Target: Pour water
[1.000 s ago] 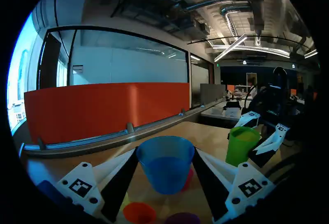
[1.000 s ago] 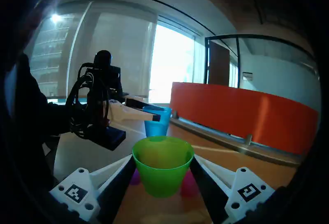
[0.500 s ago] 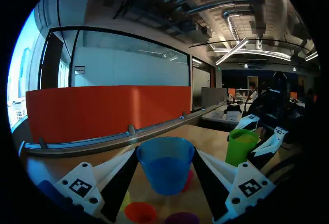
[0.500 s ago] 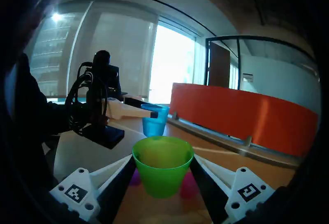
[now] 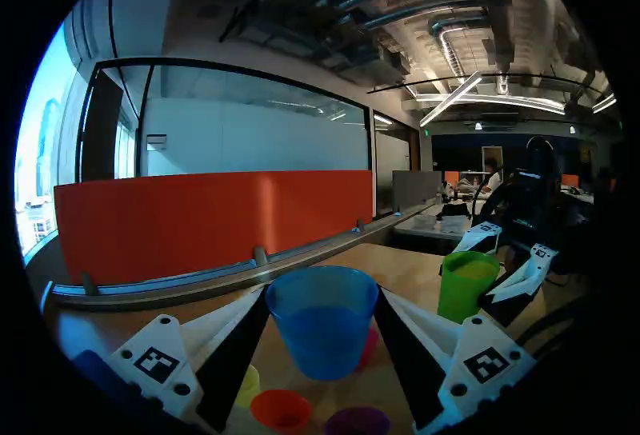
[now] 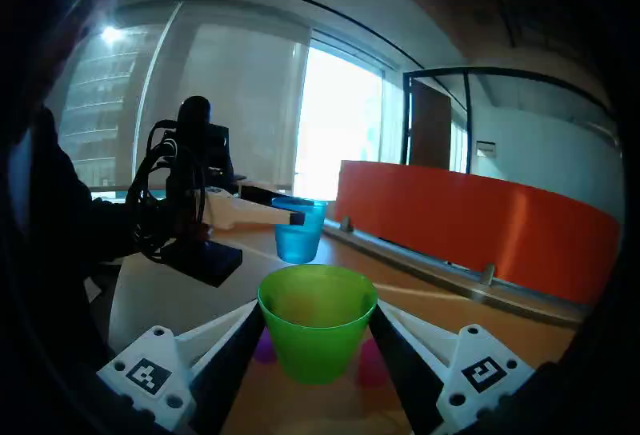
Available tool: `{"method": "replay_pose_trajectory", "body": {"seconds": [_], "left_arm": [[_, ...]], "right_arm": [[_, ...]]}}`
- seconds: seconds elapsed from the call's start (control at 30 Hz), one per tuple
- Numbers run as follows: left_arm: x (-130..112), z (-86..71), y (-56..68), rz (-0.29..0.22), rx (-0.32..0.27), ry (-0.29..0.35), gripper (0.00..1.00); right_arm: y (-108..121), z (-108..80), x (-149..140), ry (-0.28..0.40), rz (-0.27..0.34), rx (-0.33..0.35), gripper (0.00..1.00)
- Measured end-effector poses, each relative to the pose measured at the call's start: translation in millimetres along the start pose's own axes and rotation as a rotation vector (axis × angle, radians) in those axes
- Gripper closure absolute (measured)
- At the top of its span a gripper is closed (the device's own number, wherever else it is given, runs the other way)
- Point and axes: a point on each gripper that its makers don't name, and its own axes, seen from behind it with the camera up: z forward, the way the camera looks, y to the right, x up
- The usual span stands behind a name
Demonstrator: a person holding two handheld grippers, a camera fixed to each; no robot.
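Note:
In the left gripper view a blue cup [image 5: 322, 319] holding water stands upright between my left gripper's [image 5: 320, 331] fingers, which are shut on it. Off to the right, a green cup [image 5: 467, 285] is held by the right gripper [image 5: 500, 271]. In the right gripper view the green cup [image 6: 317, 331] sits upright, clamped by my right gripper [image 6: 317, 347]. Farther off to the left, the blue cup [image 6: 298, 231] hangs in the left gripper [image 6: 276, 215], held above the wooden table [image 6: 416, 299].
Small cups lie on the table below: orange [image 5: 280, 409], purple [image 5: 358, 421], yellow [image 5: 250, 383] and pink [image 6: 370, 363]. An orange partition [image 5: 208, 215] on a metal rail [image 5: 240, 271] borders the table. A person's dark sleeve [image 6: 72, 227] holds the left gripper.
The two cups have drifted slightly farther apart; in the right gripper view the blue cup moved a little left and up. Both grips are unchanged.

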Motion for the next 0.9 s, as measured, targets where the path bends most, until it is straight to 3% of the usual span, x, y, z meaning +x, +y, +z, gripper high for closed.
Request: {"method": "replay_pose_trajectory", "body": {"seconds": [0.2,0.9], "left_arm": [[4,-9.1,-3.1,-0.001,0.007,0.001,0.12],[25,-33.6,-7.5,0.065,0.033,0.027,0.12]], "right_arm": [[-2,5.4,2,-0.003,0.007,0.009,0.1],[-30,28.3,1,-0.007,0.008,0.095,0.1]]}}
